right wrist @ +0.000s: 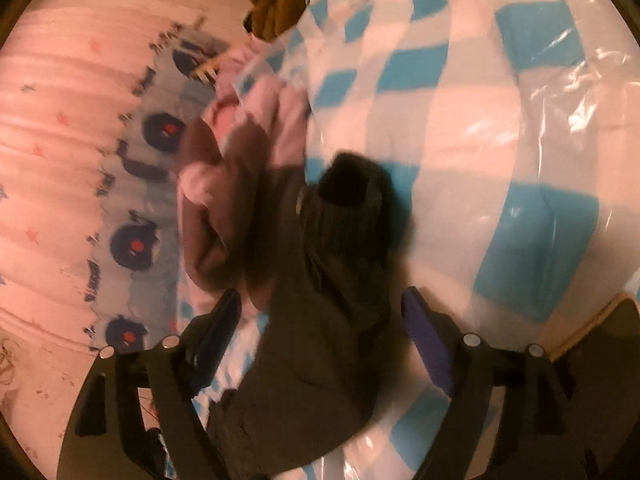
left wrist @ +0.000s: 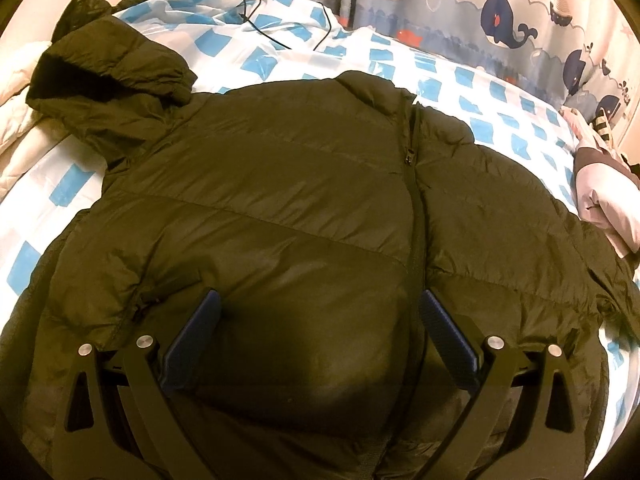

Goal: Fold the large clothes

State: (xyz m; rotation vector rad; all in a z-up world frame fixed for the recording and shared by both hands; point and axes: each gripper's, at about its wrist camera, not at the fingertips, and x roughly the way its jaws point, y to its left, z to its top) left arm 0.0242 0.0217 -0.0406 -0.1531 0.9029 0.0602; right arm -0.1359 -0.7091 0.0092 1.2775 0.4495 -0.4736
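Note:
A dark olive puffer jacket (left wrist: pixel 280 200) lies front up on the blue-and-white checked bed cover (left wrist: pixel 400 64). Its zipper (left wrist: pixel 414 184) is shut and its hood (left wrist: pixel 108 80) points to the far left. My left gripper (left wrist: pixel 319 296) hovers open over the jacket's lower front, with nothing between the blue pads (left wrist: pixel 192 336). In the right wrist view, the jacket's sleeve (right wrist: pixel 332 300) with a ribbed cuff (right wrist: pixel 352 208) runs between the fingers of my right gripper (right wrist: pixel 320 300). That gripper is open; its pads (right wrist: pixel 424 336) stand clear of the sleeve.
A pink and brown garment (left wrist: pixel 600 200) lies at the bed's right edge, also seen beside the sleeve (right wrist: pixel 240 152). Whale-print fabric (left wrist: pixel 500 12) hangs behind the bed. A black cable (left wrist: pixel 256 8) crosses the far cover. A white quilt (left wrist: pixel 16 120) is bunched at the left.

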